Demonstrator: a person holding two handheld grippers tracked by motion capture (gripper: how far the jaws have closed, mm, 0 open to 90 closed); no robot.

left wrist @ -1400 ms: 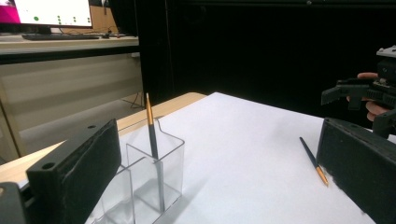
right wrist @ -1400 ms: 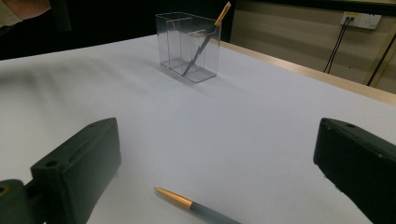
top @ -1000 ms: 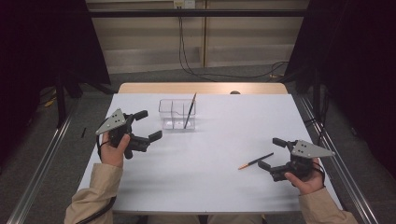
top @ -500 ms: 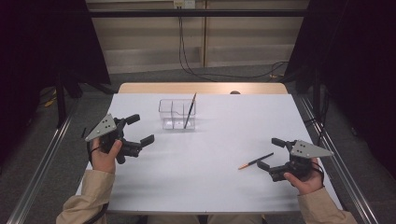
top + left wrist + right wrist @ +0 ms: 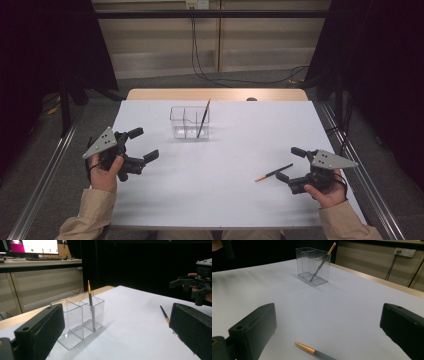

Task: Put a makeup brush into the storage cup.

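Both claws released, empty: right claw (image 5: 289,168) just beside the loose grey pen with orange tip (image 5: 273,173) lying flat on the white table (image 5: 240,200); left claw (image 5: 141,145) at left edge. Farther back, clear plastic divided holder (image 5: 182,122) holds a second, leaning pen (image 5: 203,119).

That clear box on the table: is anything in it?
Partly: one pen leans in an end compartment of the clear box; the others look empty.

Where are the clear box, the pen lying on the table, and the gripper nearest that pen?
clear box (image 5: 186,123): high view, front wall.
loose pen (image 5: 274,173): high view, mid-shaft.
right gripper (image 5: 291,165): high view, midway between its open fingertips.
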